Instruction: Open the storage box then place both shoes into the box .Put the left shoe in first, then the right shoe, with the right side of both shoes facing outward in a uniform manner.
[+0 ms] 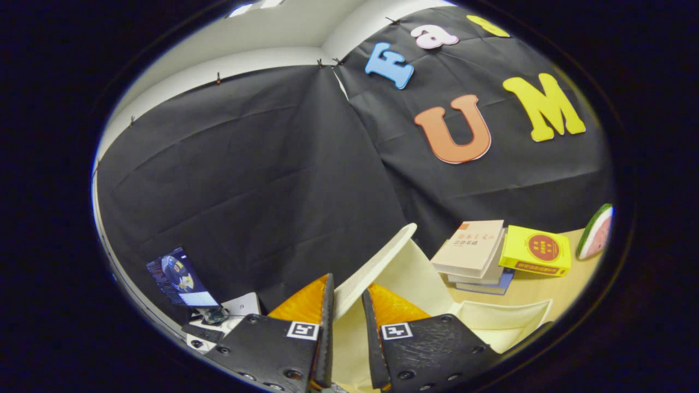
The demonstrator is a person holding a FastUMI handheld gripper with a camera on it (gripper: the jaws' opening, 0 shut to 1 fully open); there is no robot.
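My gripper (346, 305) is nearly shut, its two fingers pressing on the edge of the storage box's white lid (377, 262). The lid is lifted and slants up and away from the fingertips toward the black cloth wall. Its cream underside (418, 273) faces right. Beside the right finger lies the cream rim of the box (508, 322), resting on the wooden table (570, 292). The inside of the box is hidden behind the fingers and the lid.
A stack of books (474, 248) and a yellow book (538, 251) lie on the table just beyond the box. A watermelon-slice toy (596, 232) stands further right. Left of the fingers, a lit screen (177, 275) and small devices sit by the wall.
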